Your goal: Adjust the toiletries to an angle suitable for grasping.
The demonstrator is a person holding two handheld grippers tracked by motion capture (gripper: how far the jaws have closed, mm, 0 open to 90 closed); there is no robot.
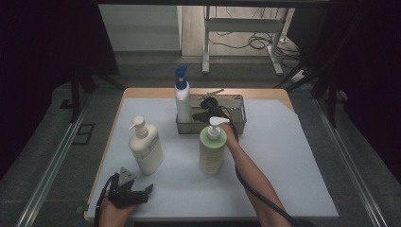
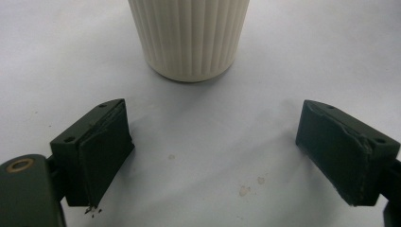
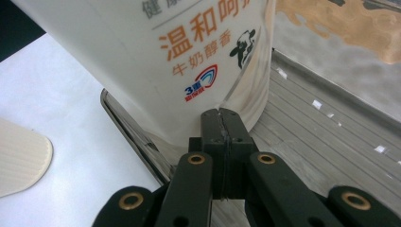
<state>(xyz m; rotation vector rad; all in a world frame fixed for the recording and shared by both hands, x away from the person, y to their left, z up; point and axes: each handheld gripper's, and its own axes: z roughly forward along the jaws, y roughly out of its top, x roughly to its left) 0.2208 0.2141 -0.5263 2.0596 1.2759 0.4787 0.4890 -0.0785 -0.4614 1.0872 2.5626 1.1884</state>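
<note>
Right gripper at the white pump bottle in the metal basket

The right gripper (image 3: 222, 124), jaws pressed together on nothing, noses the white pump bottle (image 1: 182, 100) standing at the basket's (image 1: 239, 124) nine o'clock end; it probably needs to open wide before clasping the body squarely. That forearm stretches toward twelve o'clock past the green bottle (image 1: 211, 153). The left gripper (image 1: 137, 192) rests jaws apart at seven o'clock, below the cream bottle (image 1: 146, 150).

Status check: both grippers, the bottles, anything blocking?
Left gripper open, empty, near cream bottle. Right gripper shut, empty, at white bottle in metal tray. Green bottle beside right forearm.
</note>
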